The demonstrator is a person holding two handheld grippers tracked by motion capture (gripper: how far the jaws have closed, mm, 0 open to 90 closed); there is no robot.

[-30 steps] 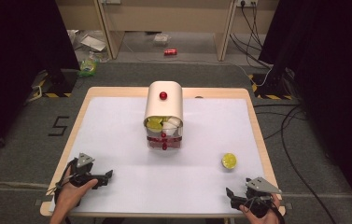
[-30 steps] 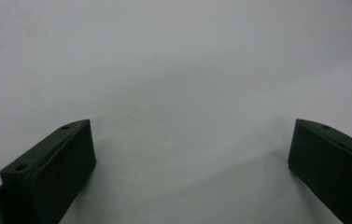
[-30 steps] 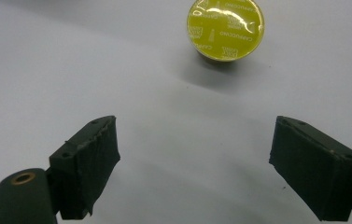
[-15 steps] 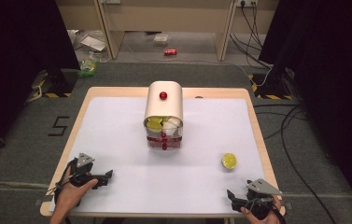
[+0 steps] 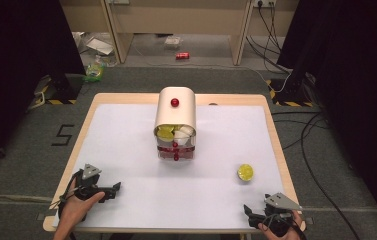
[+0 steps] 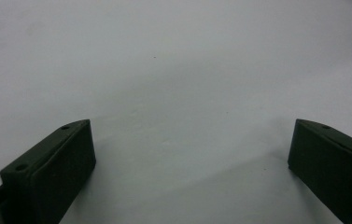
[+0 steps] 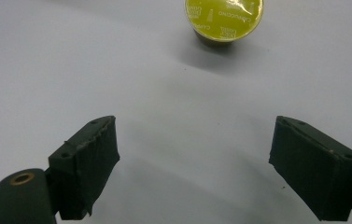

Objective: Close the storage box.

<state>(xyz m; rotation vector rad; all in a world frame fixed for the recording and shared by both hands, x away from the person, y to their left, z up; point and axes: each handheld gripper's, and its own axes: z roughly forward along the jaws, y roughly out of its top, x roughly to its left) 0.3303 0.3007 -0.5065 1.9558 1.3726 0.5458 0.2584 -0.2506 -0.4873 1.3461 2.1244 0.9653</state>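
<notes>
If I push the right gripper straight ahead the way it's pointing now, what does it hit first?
Most likely the yellow-green coffee capsule: it sits ahead of the open right gripper, slightly right of centre, with bare white table between. It might just graze past.

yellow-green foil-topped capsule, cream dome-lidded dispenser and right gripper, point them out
yellow-green foil-topped capsule [image 7: 223, 17], right gripper view, foil lid
cream dome-lidded dispenser [image 5: 176, 115], high view, curved lid
right gripper [image 7: 194, 161], right gripper view, between open jaws

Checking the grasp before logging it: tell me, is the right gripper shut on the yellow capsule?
No: the right gripper has its jaws wide apart, and the yellow capsule sits untouched ahead of them.
</notes>
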